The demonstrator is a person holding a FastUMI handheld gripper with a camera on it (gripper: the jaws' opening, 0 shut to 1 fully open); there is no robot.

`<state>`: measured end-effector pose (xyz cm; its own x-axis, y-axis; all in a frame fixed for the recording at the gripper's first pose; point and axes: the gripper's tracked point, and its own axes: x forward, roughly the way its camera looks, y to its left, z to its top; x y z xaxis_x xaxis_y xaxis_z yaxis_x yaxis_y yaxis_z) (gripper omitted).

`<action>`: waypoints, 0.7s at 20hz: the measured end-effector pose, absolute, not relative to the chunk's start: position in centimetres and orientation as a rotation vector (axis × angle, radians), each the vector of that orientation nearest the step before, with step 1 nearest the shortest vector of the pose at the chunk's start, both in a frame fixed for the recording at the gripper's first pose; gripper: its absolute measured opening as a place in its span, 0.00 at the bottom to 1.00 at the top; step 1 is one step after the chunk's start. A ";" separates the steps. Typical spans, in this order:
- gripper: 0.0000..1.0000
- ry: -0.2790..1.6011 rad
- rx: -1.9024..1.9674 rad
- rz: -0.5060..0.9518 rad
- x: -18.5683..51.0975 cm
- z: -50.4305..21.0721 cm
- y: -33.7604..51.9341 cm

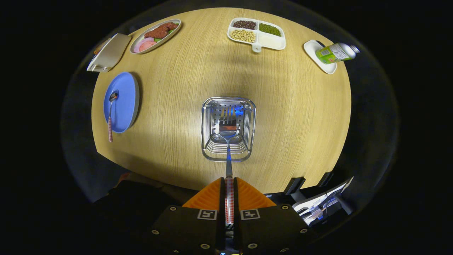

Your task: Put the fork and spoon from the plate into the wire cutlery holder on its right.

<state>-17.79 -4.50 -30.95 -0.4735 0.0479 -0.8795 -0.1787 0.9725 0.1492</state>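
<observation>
The fork (228, 136), polished steel with a red-and-white checked handle, is clamped by that handle between the ribbed orange fingers (208, 196) of the gripper (229, 184), its tines pointing down over the square, rounded-corner wire cutlery holder (212, 145) with a perforated metal base. Well to the left of the holder, the spoon (110, 113), with a matching checked handle, lies on the smooth round blue plate (125, 102). Beyond the holder on the pale wood-grain table (293, 117) sits a white divided dish (272, 40) of beans.
</observation>
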 end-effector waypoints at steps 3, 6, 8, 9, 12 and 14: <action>0.09 2.109 -0.084 0.261 -17.5 -31.9 -4.7; 0.10 2.142 -0.063 0.256 -17.0 -32.6 -4.6; 0.10 2.134 -0.068 0.248 -16.6 -33.2 -4.7; 0.12 2.125 -0.062 0.237 -16.2 -33.4 -4.7; 0.13 2.079 -0.028 0.237 -15.2 -33.4 -4.4; 0.16 1.991 -0.022 0.223 -13.7 -33.2 -4.5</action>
<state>-13.70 -4.54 -33.18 -0.4195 0.0860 -0.9037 -0.1165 0.9822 0.1475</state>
